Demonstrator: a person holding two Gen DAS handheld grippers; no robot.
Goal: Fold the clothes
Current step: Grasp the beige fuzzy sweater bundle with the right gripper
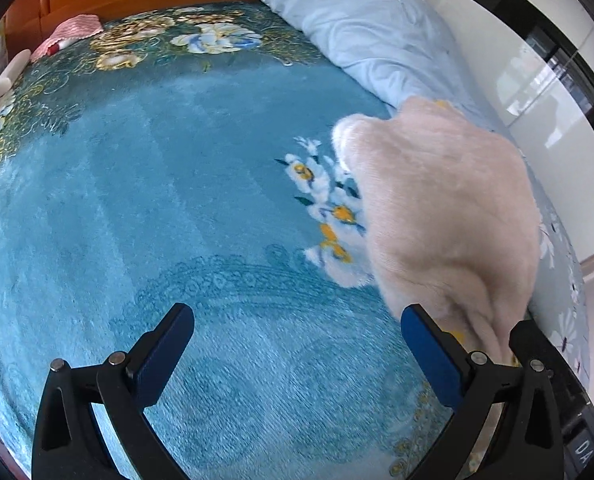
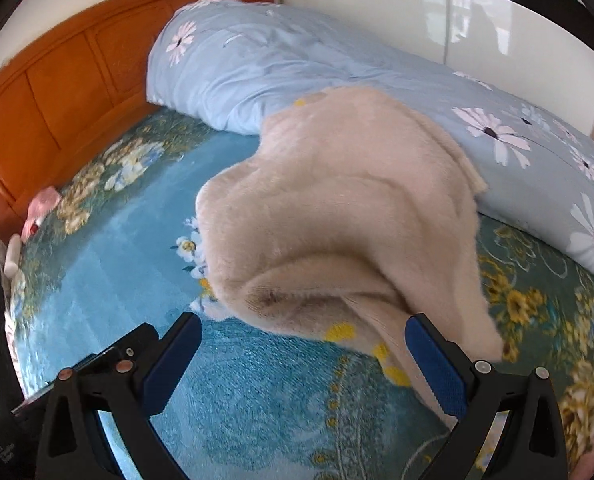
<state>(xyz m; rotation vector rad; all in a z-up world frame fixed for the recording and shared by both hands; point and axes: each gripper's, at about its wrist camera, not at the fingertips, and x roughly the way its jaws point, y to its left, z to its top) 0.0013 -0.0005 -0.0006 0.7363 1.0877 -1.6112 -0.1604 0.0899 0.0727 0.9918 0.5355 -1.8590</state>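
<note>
A fluffy beige garment (image 2: 337,208) lies bunched on the teal floral bedspread (image 2: 257,392), its far edge resting against a rolled light-blue quilt (image 2: 297,60). In the left wrist view the garment (image 1: 445,208) is at the right, past the right finger. My left gripper (image 1: 297,344) is open and empty above bare bedspread (image 1: 157,200), to the left of the garment. My right gripper (image 2: 303,354) is open and empty, just in front of the garment's near edge; the cloth reaches down beside its right finger (image 2: 437,364).
An orange wooden headboard (image 2: 57,92) stands at the far end. A pink folded cloth (image 1: 73,32) and a white object (image 1: 11,72) lie near the headboard. A white glossy wardrobe (image 2: 477,28) stands behind the quilt.
</note>
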